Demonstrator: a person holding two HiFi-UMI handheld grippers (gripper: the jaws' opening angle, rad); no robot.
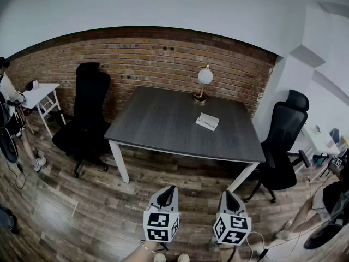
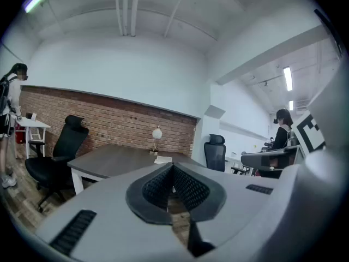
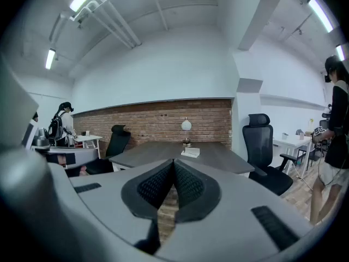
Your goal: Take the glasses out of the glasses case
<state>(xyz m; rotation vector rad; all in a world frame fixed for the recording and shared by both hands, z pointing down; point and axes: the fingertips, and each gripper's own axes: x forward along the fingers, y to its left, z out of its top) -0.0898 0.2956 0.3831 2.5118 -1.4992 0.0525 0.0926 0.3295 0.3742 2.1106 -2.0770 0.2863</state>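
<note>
Jaws of the left gripper are seen pressed together at the tips, with nothing held between them. The right gripper is likewise closed tip to tip and holds nothing. In the head view both grippers are held low at the bottom edge, left gripper and right gripper side by side and apart, each with its marker cube facing the camera, both raised over the wooden floor. A hand with a bracelet is seen under the left one.

Both grippers are pointed toward a dark grey table with white legs, which stands well apart from them. The glasses case, a small white flat thing, is seen lying on the right half of the tabletop, near the far edge; whether it is open or closed cannot be told. It is also seen past the jaws in the left gripper view and the right gripper view. A lamp with a round white globe is stood just behind the case, at the back edge of the table.

A black office chair is placed at the table's left and another black chair at its right. A brick wall is seen behind the table. A small white table and a standing person are seen at far left.
</note>
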